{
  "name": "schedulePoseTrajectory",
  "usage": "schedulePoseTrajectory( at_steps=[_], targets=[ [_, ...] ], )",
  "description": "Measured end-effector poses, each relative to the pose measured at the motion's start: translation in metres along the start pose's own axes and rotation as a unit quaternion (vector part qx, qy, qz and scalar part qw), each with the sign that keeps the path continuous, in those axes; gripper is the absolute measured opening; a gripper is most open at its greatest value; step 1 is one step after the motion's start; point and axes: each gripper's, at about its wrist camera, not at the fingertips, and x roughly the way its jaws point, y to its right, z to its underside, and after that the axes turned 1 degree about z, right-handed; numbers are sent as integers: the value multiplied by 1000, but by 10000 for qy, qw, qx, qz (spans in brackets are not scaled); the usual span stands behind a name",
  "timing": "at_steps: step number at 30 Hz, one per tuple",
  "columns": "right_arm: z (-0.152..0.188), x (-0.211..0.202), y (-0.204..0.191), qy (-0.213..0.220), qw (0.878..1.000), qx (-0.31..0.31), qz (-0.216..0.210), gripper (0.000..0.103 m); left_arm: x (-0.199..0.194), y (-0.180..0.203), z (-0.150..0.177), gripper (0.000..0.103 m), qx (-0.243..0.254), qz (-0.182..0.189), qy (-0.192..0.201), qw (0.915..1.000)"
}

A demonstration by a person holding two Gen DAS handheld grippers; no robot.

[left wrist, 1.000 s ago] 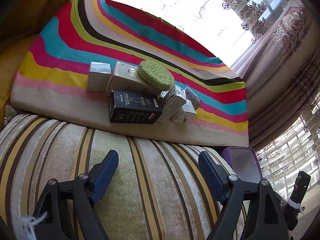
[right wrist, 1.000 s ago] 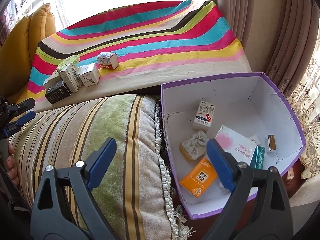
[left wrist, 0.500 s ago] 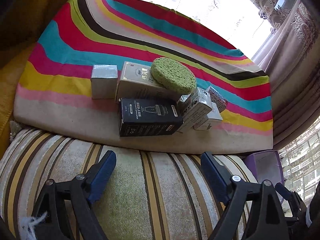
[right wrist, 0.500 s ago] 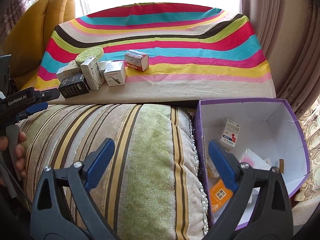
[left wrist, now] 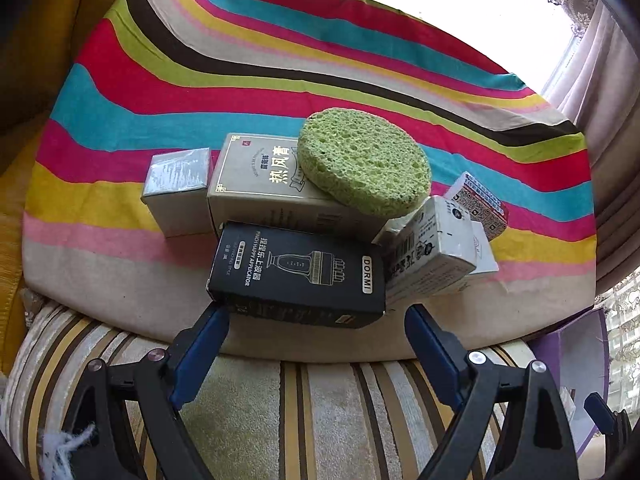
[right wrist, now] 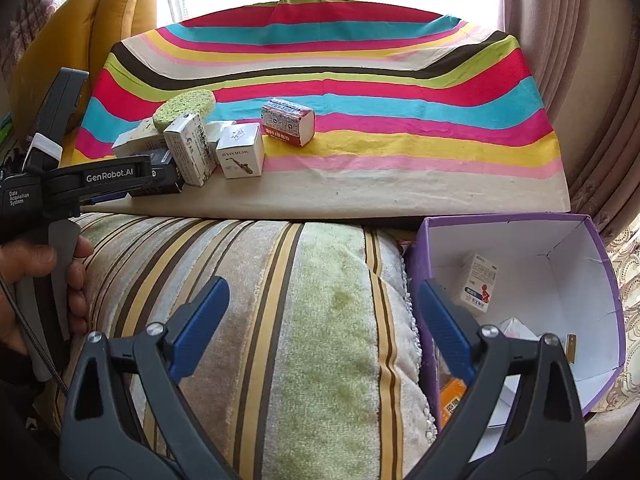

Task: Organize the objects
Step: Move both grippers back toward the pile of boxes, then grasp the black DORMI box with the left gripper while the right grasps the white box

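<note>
We count six boxes and one sponge [left wrist: 363, 167] clustered on the striped cloth [left wrist: 280, 80]: a black box [left wrist: 298, 276] nearest us, a tan box [left wrist: 256, 184] behind it, a small grey box [left wrist: 176, 188] to its left, a white box with a barcode [left wrist: 430, 252] leaning at its right, a plain white box [right wrist: 240, 151] behind that, and a red-patterned box [right wrist: 288, 121] farthest right, lying a little apart. The sponge is round, green and porous, and rests tilted on the tan box. Our left gripper [left wrist: 316, 328] hangs just in front of the black box, its jaws opening, one blue finger at each lower corner of the box and nothing pressed between them. Our right gripper [right wrist: 324, 300] stands released and empty over the striped cushion [right wrist: 300, 320], a plush velvety bolster in green, cream and brown that lies between us and the cloth. To its right sits the purple bin [right wrist: 600, 248], cardboard with white inner walls, holding a white medicine box [right wrist: 478, 284], an orange box [right wrist: 452, 400] and other items partly hidden behind the right finger, so we cannot count them. A hand [right wrist: 40, 280] grips the left tool at the right view's edge. A yellow cushion [right wrist: 116, 12] and curtains [right wrist: 580, 80] frame the scene.
</note>
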Motion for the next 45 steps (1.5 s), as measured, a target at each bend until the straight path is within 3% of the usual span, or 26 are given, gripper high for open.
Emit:
schedulePoseTrajectory(
  at_steps=[9, 24, 29, 36, 45],
  targets=[
    [-6, 6, -4, -29, 10000, 33, -50, 96, -3, 4, -4, 91, 602, -171, -7, 9980],
    [-31, 16, -23, 156, 9998, -36, -135, 96, 10, -1, -14, 88, 1050, 137, -248, 9941],
    [-43, 20, -34, 311, 9993, 12, -229, 96, 5, -6, -11, 87, 1012, 301, -205, 9942],
    [-56, 28, -65, 509, 9979, -232, -341, 96, -8, -28, -3, 87, 723, 256, -123, 9970],
    [-67, 44, -92, 211, 9972, -480, -534, 96, -44, -66, 13, 87, 326, 245, 268, 9988]
  ],
)
